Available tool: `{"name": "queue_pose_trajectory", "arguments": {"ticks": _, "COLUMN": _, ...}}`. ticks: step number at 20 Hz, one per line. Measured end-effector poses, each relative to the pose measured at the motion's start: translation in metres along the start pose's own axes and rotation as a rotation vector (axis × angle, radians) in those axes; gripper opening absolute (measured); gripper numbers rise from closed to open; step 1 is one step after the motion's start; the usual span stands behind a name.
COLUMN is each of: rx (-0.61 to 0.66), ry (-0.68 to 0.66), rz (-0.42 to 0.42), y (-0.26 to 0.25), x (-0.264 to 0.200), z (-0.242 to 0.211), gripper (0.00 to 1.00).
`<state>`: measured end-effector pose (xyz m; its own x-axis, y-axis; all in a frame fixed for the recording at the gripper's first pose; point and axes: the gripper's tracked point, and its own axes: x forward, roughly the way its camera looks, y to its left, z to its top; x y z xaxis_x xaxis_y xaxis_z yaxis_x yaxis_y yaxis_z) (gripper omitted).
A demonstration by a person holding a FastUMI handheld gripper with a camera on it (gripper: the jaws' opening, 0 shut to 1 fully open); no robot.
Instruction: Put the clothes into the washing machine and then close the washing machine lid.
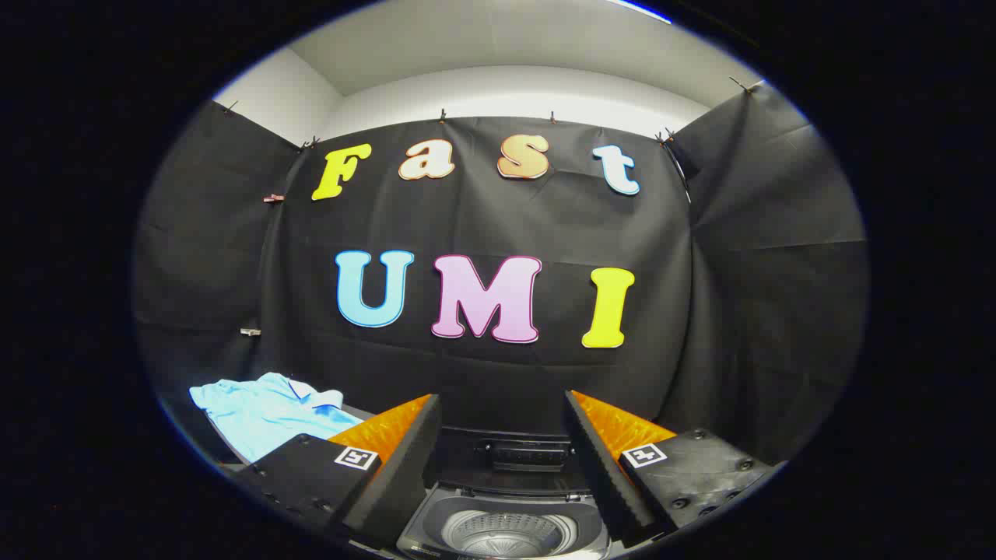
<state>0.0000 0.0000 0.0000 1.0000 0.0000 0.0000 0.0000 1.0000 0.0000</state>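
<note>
Clothes [268, 414] lay crumpled at ten o'clock from your hand-held gripper [502, 435], beyond its left finger. Your fingers [397, 459] stood spread, empty, over the washing machine [506, 529], its lid raised at twelve o'clock and its drum exposed.

Claw cam [502, 435] faces booth wall [498, 373], level.

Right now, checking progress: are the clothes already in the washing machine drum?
No: the light blue garment lies beside the washing machine, whose open drum looks empty between the open gripper fingers.
</note>
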Motion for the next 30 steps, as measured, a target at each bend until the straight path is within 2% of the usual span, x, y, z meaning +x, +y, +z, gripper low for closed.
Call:
{"name": "queue_pose_trajectory", "arguments": {"ticks": 3, "rx": 0.033, "ry": 0.004, "rz": -0.032, "y": 0.029, "x": -0.013, "z": 0.014, "gripper": 0.98}}
{"name": "queue_pose_trajectory", "arguments": {"ticks": 5, "rx": 0.093, "ry": -0.033, "rz": -0.04, "y": 0.085, "x": -0.023, "z": 0.034, "gripper": 0.98}}
{"name": "queue_pose_trajectory", "arguments": {"ticks": 9, "rx": 0.046, "ry": -0.064, "rz": 0.011, "y": 0.205, "x": -0.036, "z": 0.046, "gripper": 0.98}}
{"name": "queue_pose_trajectory", "arguments": {"ticks": 12, "rx": 0.036, "ry": -0.068, "rz": 0.031, "y": 0.251, "x": -0.045, "z": 0.05, "gripper": 0.98}}
{"name": "queue_pose_trajectory", "arguments": {"ticks": 18, "rx": 0.002, "ry": -0.049, "rz": 0.045, "y": 0.275, "x": -0.035, "z": 0.041, "gripper": 0.98}}
{"name": "queue_pose_trajectory", "arguments": {"ticks": 30, "rx": -0.013, "ry": -0.041, "rz": 0.039, "y": 0.281, "x": -0.035, "z": 0.037, "gripper": 0.98}}
